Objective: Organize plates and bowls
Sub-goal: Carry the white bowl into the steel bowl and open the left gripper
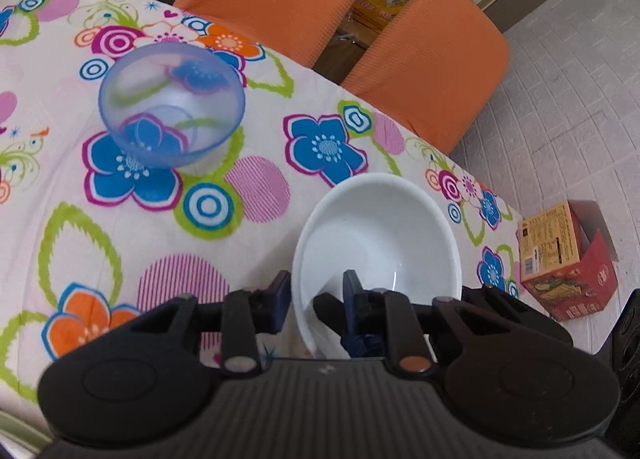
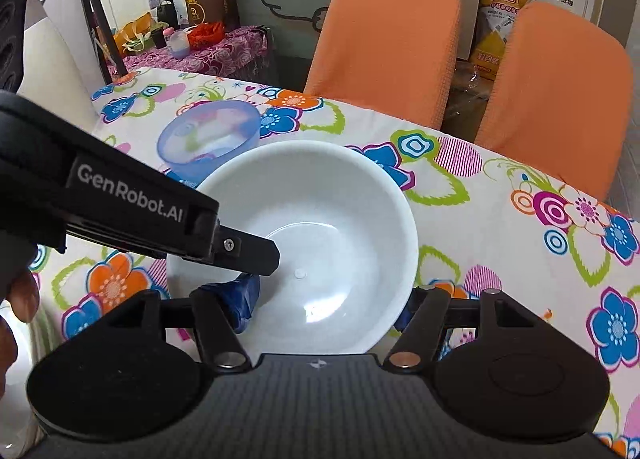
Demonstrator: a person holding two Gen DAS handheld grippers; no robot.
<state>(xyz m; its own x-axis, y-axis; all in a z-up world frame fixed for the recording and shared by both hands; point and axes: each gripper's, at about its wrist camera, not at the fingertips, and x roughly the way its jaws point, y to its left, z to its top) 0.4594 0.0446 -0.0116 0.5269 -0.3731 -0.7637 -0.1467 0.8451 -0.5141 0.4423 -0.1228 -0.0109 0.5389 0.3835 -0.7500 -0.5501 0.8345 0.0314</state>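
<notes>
My left gripper (image 1: 316, 299) is shut on the near left rim of a white bowl (image 1: 384, 231), with one finger outside the wall and one inside. The white bowl (image 2: 320, 211) also fills the middle of the right wrist view, where the left gripper's upper finger (image 2: 256, 253) reaches over the rim from the left. My right gripper (image 2: 322, 311) is open wide just in front of this bowl; one blue pad (image 2: 240, 307) lies over its inside and the other sits at its right edge. A translucent blue bowl (image 1: 172, 107) (image 2: 208, 139) stands upright farther back on the table.
A flowered cloth covers the table (image 1: 120, 239) (image 2: 500, 219). Two orange chairs (image 2: 384, 39) (image 2: 560, 87) stand along its far edge. A red and yellow carton (image 1: 560, 255) lies on the tiled floor to the right. A person's hand (image 2: 20, 299) holds the left gripper.
</notes>
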